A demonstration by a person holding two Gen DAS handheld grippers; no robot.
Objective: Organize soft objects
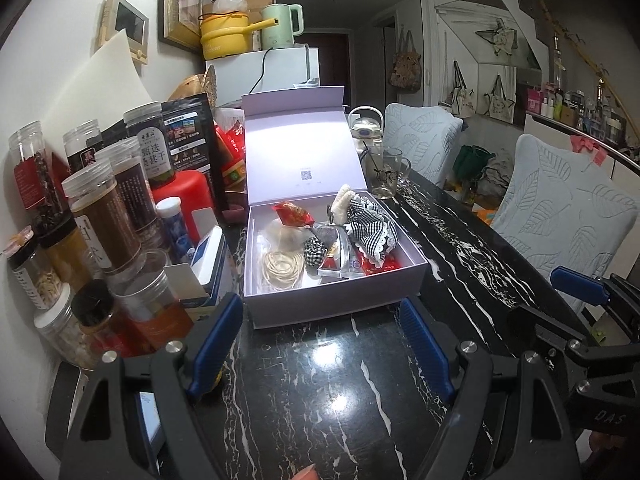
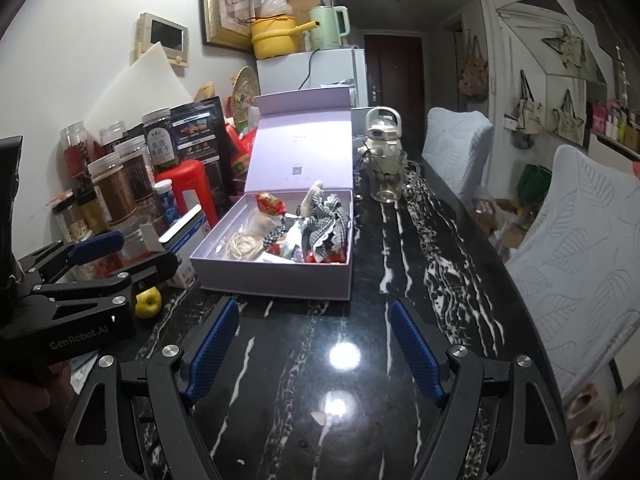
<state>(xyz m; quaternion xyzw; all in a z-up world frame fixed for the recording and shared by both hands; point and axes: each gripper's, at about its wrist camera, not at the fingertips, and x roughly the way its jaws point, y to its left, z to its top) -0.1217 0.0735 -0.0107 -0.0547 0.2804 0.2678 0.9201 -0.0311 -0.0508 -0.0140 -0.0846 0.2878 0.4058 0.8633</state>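
The soft things already sit in the open lilac box [image 1: 336, 280] on the black marble bench [image 1: 320, 380]: a black-and-white checked cloth piece [image 1: 370, 224] toward the box's 2 o'clock corner, a coiled cream cord [image 1: 280, 270] toward its 7 o'clock, red wrappers between them.

The left gripper [image 1: 320, 344] has its fingers spread wide with nothing between them, and the box lies straight ahead at 12 o'clock, near. The right gripper [image 2: 316, 352] is likewise spread and empty; from it the box lies at about 11 o'clock, a little further off.

The box's long axis runs away from both grippers, toward its raised lid [image 1: 304, 152]. The left hand looks the nearer and squarer to it, so I judge it better placed to reach in first.
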